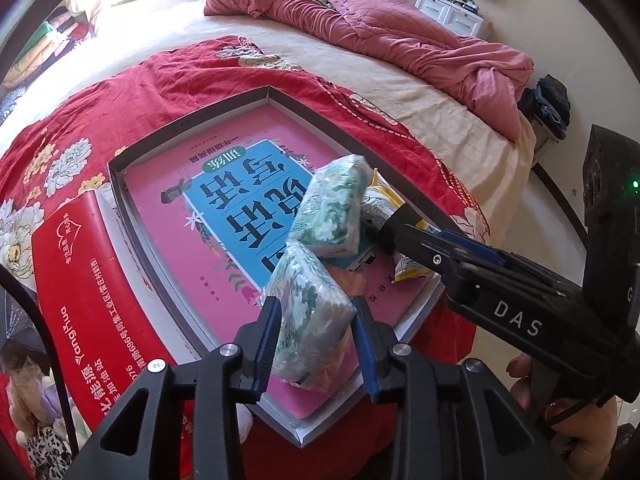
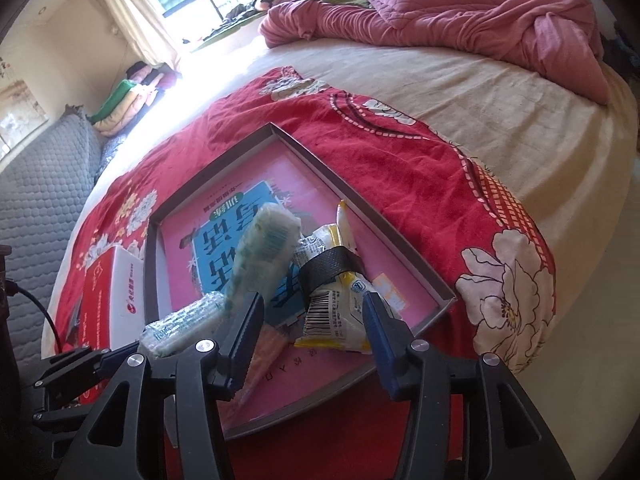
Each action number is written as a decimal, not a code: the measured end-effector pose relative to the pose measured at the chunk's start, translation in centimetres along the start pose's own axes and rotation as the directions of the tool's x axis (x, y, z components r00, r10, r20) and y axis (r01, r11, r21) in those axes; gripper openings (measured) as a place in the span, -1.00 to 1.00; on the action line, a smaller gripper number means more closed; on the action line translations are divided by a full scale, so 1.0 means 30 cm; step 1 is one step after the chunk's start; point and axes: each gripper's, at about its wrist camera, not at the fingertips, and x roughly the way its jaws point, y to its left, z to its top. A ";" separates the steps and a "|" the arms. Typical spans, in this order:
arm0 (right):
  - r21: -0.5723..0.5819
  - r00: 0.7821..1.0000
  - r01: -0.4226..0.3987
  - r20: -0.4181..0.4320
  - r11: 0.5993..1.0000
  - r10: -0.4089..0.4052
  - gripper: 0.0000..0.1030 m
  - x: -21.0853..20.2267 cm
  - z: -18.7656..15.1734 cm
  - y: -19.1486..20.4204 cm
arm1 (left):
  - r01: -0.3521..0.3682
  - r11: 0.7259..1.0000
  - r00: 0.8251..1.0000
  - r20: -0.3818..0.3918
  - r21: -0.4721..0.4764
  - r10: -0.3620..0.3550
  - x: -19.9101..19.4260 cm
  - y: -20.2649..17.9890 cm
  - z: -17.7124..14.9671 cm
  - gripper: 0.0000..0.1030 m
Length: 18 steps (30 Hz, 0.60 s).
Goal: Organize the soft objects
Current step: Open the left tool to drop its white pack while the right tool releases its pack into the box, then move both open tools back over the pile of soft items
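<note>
A grey shallow box (image 1: 224,102) (image 2: 304,148) lined with a pink and blue book lies on a red floral cloth on the bed. My left gripper (image 1: 316,312) is shut on a green-patterned tissue pack (image 1: 316,316), which also shows in the right wrist view (image 2: 180,326), low over the box's near end. A second green tissue pack (image 1: 336,204) (image 2: 264,256) stands tilted in the box. My right gripper (image 2: 312,312) (image 1: 394,236) is open around a yellow and white packet (image 2: 340,308) (image 1: 384,200) wrapped with a black band, beside that pack.
A red and white carton (image 1: 92,280) (image 2: 116,296) lies against the box's left side. A crumpled pink quilt (image 1: 380,28) (image 2: 460,12) covers the far bed. A grey padded sofa (image 2: 44,176) stands at the left, and white drawers (image 1: 452,12) at the back.
</note>
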 end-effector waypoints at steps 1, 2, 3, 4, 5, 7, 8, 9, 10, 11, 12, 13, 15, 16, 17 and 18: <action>-0.004 1.000 0.001 0.007 1.000 -0.001 0.03 -0.004 0.003 0.005 | -0.006 1.000 1.000 0.006 0.000 0.006 -0.005 0.000 0.000 -0.20; -0.009 1.000 0.001 0.012 1.000 0.000 0.05 -0.009 0.004 0.008 | -0.008 1.000 1.000 0.008 -0.001 0.008 -0.010 0.001 0.001 -0.17; -0.013 1.000 0.006 0.016 1.000 -0.006 0.09 -0.012 0.005 0.011 | -0.006 1.000 1.000 0.012 -0.004 0.006 -0.015 0.002 0.001 -0.12; -0.019 1.000 0.012 0.019 1.000 -0.012 0.13 -0.015 0.006 0.014 | -0.003 1.000 1.000 0.016 -0.008 0.003 -0.019 0.004 0.001 -0.11; -0.024 1.000 0.014 0.023 1.000 -0.014 0.15 -0.019 0.006 0.017 | -0.001 1.000 1.000 0.017 -0.012 0.001 -0.024 0.007 0.000 -0.11; -0.032 0.999 0.027 0.028 0.999 -0.026 0.16 -0.025 0.007 0.022 | 0.002 1.000 1.000 0.024 -0.019 -0.001 -0.035 0.013 -0.004 -0.10; -0.035 0.999 0.030 0.030 0.999 -0.029 0.16 -0.025 0.009 0.025 | -0.002 1.000 1.000 0.024 -0.019 0.002 -0.041 0.014 -0.007 -0.10; -0.033 0.999 0.031 0.034 0.999 -0.029 0.16 -0.029 0.009 0.025 | -0.005 1.000 1.000 0.026 -0.020 0.005 -0.047 0.015 -0.011 -0.07; -0.025 0.998 0.030 0.049 0.999 -0.029 0.16 -0.038 0.010 0.024 | -0.007 1.000 1.000 0.030 -0.021 0.007 -0.055 0.016 -0.014 -0.02; -0.016 0.998 0.022 0.064 1.000 -0.021 0.17 -0.048 0.011 0.022 | -0.012 1.000 0.999 0.036 -0.024 0.013 -0.062 0.018 -0.019 -0.01; -0.012 0.997 0.013 0.071 1.000 -0.012 0.26 -0.054 0.013 0.023 | -0.016 0.999 0.999 0.041 -0.030 0.018 -0.070 0.018 -0.024 0.02; -0.008 0.998 0.008 0.070 1.000 -0.007 0.39 -0.057 0.015 0.023 | -0.012 0.999 0.999 0.044 -0.034 0.014 -0.077 0.020 -0.029 0.04; -0.006 0.997 0.011 0.076 1.000 -0.010 0.40 -0.064 0.013 0.031 | -0.006 0.999 0.999 0.054 -0.040 0.008 -0.091 0.022 -0.037 0.07; -0.013 0.997 0.010 0.079 1.000 -0.009 0.40 -0.066 0.013 0.037 | -0.010 0.999 0.998 0.057 -0.042 0.012 -0.100 0.024 -0.041 0.11; -0.022 0.997 0.013 0.077 1.000 -0.012 0.40 -0.067 0.013 0.045 | -0.012 0.999 0.998 0.062 -0.046 0.015 -0.109 0.026 -0.044 0.14; -0.028 0.997 0.021 0.080 0.999 -0.019 0.40 -0.069 0.012 0.053 | -0.013 0.999 0.998 0.068 -0.050 0.017 -0.119 0.030 -0.048 0.21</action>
